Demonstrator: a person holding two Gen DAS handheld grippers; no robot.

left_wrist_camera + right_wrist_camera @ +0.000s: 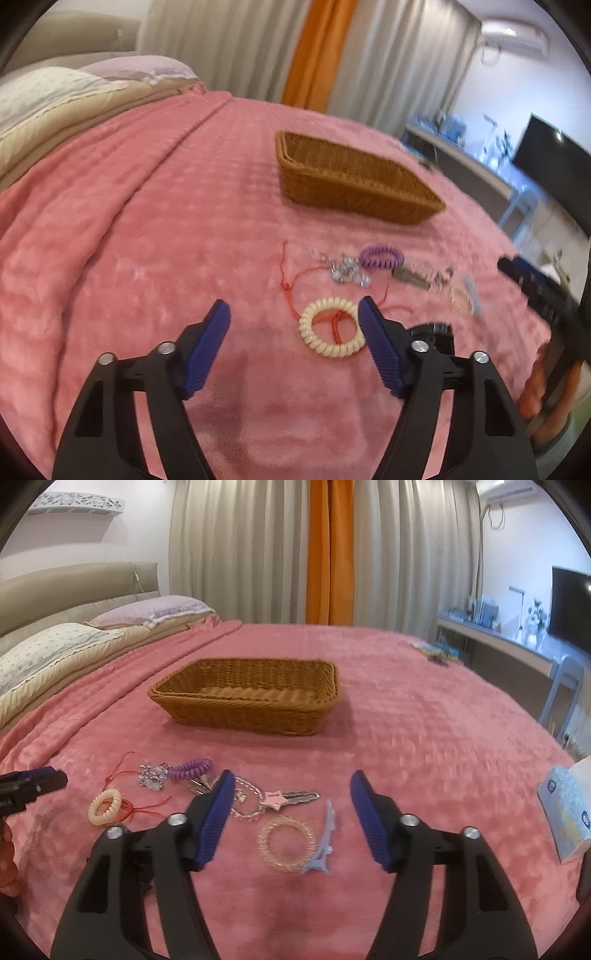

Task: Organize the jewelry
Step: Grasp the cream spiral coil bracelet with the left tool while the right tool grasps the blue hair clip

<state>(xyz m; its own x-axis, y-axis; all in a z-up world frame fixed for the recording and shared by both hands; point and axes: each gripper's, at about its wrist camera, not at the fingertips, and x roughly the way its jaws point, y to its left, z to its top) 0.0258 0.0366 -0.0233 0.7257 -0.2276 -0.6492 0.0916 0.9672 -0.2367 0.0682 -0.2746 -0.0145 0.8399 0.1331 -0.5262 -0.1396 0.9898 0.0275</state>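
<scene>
closest to the left wrist lens, the left gripper (293, 314) hangs with its blue ribbed fingers spread wide and holding nothing, over the pink plush blanket (147, 221). a cream spiral coil hair tie (330, 330) lies just beside its right finger, nearer the lens than the brown woven wicker basket (351, 184), with a thin red cord bracelet (295, 284) tangled through it. the right gripper (291, 786) is likewise splayed and empty, poised above a pale pink beaded ring bracelet (286, 843) and a light blue plastic hair clip (325, 843), both well in front of the basket.

the coil tie looks light, springy and soft, so a pinch across one side of the ring should hold; the cord may drag along with it. the beaded bracelet seems delicate and could slip, so a grip across its band is safest.

only the right wrist view shows the basket's bare interior, the pink star tag on a silver key (291, 796) and a blue tissue box (565, 812) far to the basket's right. a purple coil hair tie (190, 768) and a sparkly silver trinket (151, 777) appear in both views, blurred in the left.
</scene>
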